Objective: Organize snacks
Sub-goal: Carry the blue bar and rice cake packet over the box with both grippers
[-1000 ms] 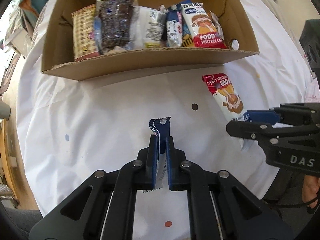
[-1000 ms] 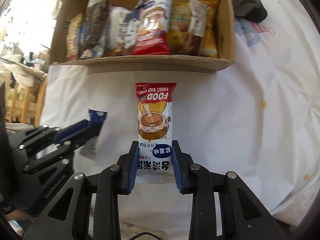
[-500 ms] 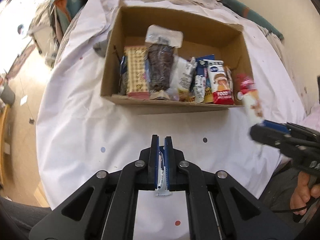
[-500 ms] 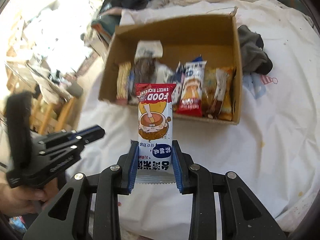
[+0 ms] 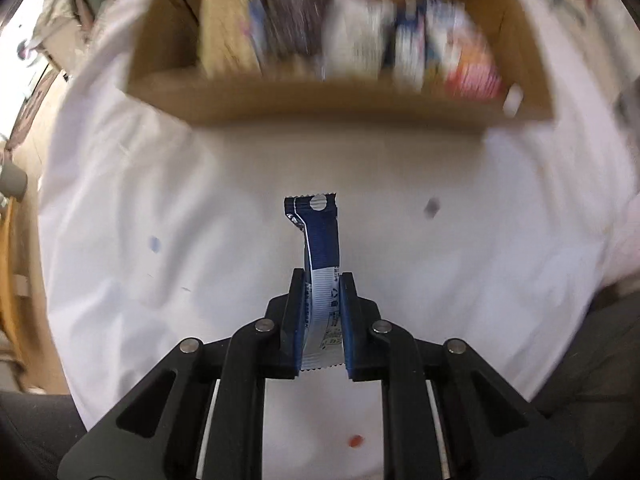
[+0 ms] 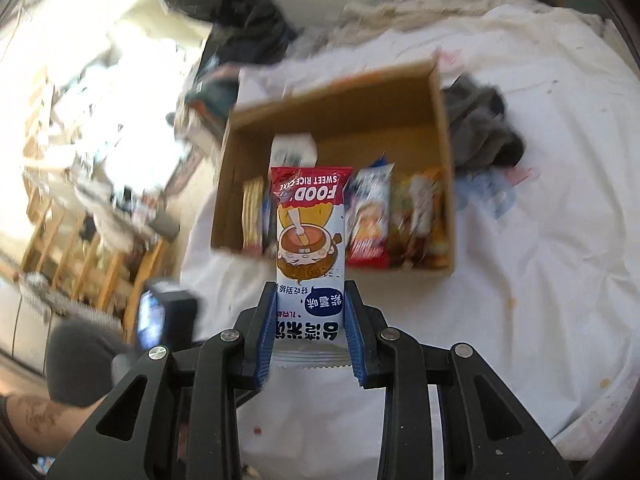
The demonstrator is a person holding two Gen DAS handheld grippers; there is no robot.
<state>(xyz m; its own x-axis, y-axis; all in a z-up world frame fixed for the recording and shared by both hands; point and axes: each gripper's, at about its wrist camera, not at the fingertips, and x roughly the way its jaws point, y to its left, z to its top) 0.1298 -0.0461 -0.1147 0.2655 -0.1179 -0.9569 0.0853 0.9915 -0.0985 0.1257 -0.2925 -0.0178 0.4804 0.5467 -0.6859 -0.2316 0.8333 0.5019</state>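
A white cloth (image 5: 168, 208), wrinkled and flecked with small coloured spots, covers the bench and fills most of both views; its far edge is lost in glare and clutter in the right wrist view. On it at the far side sits an open cardboard box (image 5: 320, 100), plain brown and rectangular, whose near wall hides the lower ends of the snack packets (image 5: 348, 40) standing in a row inside; in the left wrist view they are smeared by motion blur, so their printing cannot be read. A crumpled dark grey cloth (image 6: 480, 128) lies just beside the box's right wall. The right gripper (image 6: 310, 308) is clamped on the lower end of a glossy rice cake packet (image 6: 308, 232), red-topped with a cartoon face, held in the air near the box and covering part of the row. The left gripper (image 5: 322, 300), whose jaws have just been opening a little, has a slim blue-and-white sachet (image 5: 320, 248) between them, pads against its sides; the sachet has zigzag-cut ends and a punched hole, and its upper part bends left over the cloth.
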